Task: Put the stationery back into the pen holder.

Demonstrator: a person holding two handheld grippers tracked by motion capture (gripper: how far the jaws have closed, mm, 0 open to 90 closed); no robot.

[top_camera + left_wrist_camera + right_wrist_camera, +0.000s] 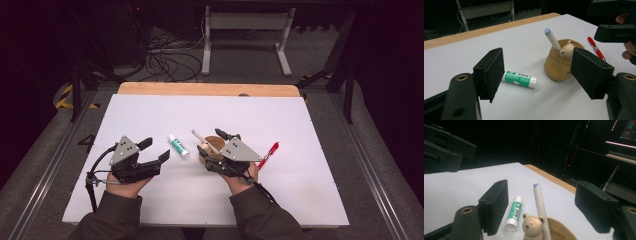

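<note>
- The left gripper (pixel 156 150) rested low over the near left of the white table (pixel 150 107), its jaws standing wide with nothing between them. It was probably parked there, aimed toward the middle of the table, to wait its turn without crowding the other hand.
- Just right of it lay the glue stick (pixel 178 145), flat on its side with the white cap toward the near right. In the left gripper view it (pixel 519 79) lay between that gripper's two pads but beyond them, untouched, so it looked like the next thing within easy reach.
- Right of the glue stick stood the tan holder (pixel 212 144) with a small bear figure (pixel 532 223) on its rim. A white marker (pixel 204 140) stood in it, leaning out toward the far left with its grey-blue cap up. Leaning on the rim was likely what kept the marker propped.
- The right gripper (pixel 213 147) hung just above the holder on its near side, jaws apart and empty; the marker (pixel 540 207) rose between the pads without touching either. That spacing suggested a release, the marker left to the holder.
- Farthest right, a red pen (pixel 268 155) lay flat on the table, tip toward the near left, well apart from the holder and close beside the right hand.
</note>
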